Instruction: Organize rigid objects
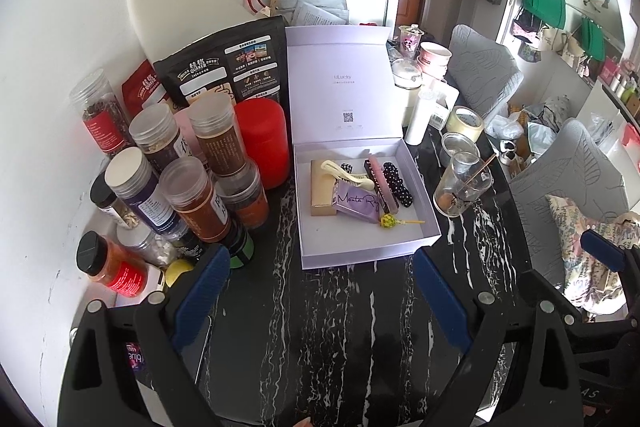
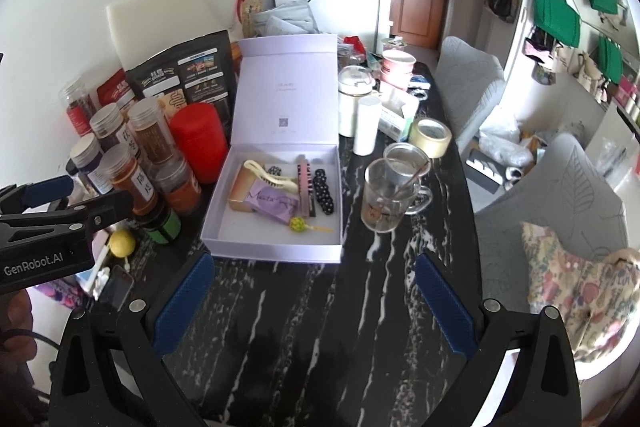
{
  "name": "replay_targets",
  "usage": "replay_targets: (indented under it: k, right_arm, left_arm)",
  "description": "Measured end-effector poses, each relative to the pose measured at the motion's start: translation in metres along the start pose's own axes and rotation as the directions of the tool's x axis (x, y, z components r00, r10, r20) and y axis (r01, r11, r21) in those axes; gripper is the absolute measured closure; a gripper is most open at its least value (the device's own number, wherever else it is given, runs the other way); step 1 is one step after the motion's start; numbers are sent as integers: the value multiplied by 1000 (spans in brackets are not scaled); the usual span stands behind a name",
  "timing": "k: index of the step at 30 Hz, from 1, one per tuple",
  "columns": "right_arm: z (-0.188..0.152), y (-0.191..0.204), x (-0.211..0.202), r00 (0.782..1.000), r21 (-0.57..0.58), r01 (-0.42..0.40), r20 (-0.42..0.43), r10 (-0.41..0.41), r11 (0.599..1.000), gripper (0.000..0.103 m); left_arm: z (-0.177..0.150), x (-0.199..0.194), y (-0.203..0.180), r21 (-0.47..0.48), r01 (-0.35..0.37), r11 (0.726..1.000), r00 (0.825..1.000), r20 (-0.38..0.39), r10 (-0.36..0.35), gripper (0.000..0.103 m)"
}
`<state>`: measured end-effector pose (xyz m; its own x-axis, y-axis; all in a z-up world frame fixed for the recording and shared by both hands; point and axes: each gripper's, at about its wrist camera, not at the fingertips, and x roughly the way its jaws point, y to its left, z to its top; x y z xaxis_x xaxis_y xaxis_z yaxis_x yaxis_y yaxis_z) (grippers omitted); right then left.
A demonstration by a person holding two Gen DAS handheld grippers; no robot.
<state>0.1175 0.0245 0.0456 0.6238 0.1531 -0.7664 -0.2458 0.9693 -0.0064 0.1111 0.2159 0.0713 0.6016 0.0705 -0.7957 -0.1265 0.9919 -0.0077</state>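
An open lilac gift box [image 1: 400,251] [image 2: 224,215] stands on the black marble table, lid up. Inside lie a gold box [image 1: 320,187], a purple card box [image 1: 358,206] [image 2: 272,205], a cream hair claw [image 1: 344,173] [image 2: 268,175], a pink striped clip [image 1: 382,183], a black dotted clip [image 1: 398,183] [image 2: 323,193] and a yellow-green lollipop [image 1: 389,221] [image 2: 298,225]. My left gripper [image 1: 322,277] is open and empty, hovering just in front of the box. My right gripper [image 2: 314,285] is open and empty, also in front of the box.
Several spice jars [image 1: 192,195] and a red canister [image 1: 262,143] crowd the left by the wall. A glass mug with a strainer [image 2: 384,195], a tape roll [image 2: 430,137] and white tubes [image 2: 366,125] stand right of the box. Grey chairs [image 2: 552,211] flank the table's right side. A phone [image 2: 118,285] lies at the left.
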Motion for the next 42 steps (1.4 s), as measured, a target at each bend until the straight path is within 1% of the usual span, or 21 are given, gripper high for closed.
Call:
replay_targets:
  k: [15, 28, 42]
  right_arm:
    - [-1, 0, -2, 1000, -1, 0, 1, 0, 1000, 1]
    - [-3, 0, -2, 1000, -2, 3, -7, -3, 1000, 1]
    - [-5, 1, -1, 1000, -5, 3, -8, -3, 1000, 1]
  left_arm:
    - [-4, -2, 0, -16, -12, 1000, 1000, -14, 11, 9]
    - [-6, -1, -1, -12, -30, 999, 999, -21, 29, 9]
    - [-9, 0, -2, -11, -20, 1000, 999, -34, 20, 9]
